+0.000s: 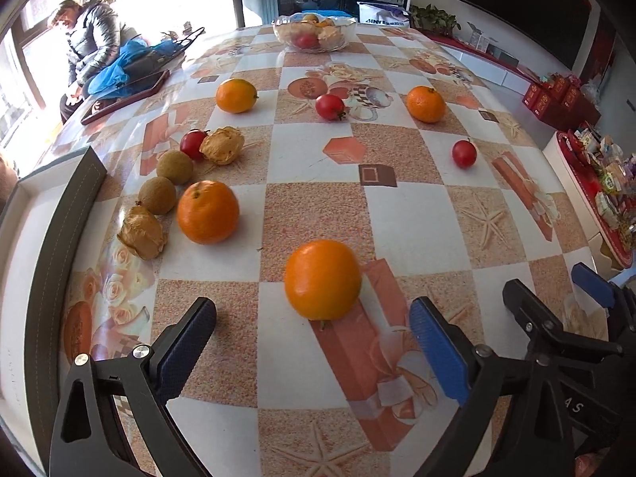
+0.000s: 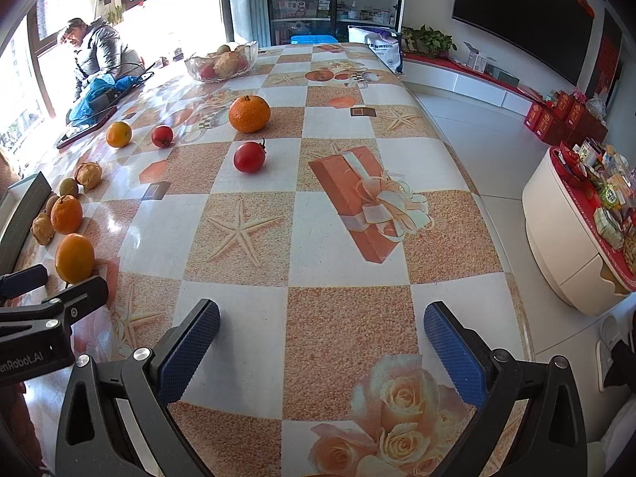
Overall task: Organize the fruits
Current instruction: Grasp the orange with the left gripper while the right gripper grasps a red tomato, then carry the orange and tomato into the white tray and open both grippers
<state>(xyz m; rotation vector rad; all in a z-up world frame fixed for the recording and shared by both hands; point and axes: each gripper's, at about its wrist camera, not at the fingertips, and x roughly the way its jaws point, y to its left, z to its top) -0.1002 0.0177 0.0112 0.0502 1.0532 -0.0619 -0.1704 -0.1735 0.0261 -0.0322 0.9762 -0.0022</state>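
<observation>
An orange (image 1: pixel 322 278) lies on the patterned tablecloth just at the tips of my left gripper (image 1: pixel 313 312), which stands open with a gap on either side of the fruit. The same orange (image 2: pixel 74 257) shows at the left of the right wrist view, beside the left gripper's fingers (image 2: pixel 87 290). My right gripper (image 2: pixel 322 312) is open over bare tablecloth with nothing between its pads. More fruit lies scattered: another orange (image 1: pixel 207 211), two brown round fruits (image 1: pixel 175 167), husked fruits (image 1: pixel 222 145), tomatoes (image 1: pixel 329 107) and a mandarin (image 1: pixel 425 104).
A grey-walled box (image 1: pixel 59 238) with a white inside stands at the table's left edge. A glass bowl (image 1: pixel 342 37) of fruit sits at the far end. A person (image 1: pixel 91 39) sits by the window behind a blue bag (image 1: pixel 131 63). The table's right edge (image 2: pixel 469 167) drops to the floor.
</observation>
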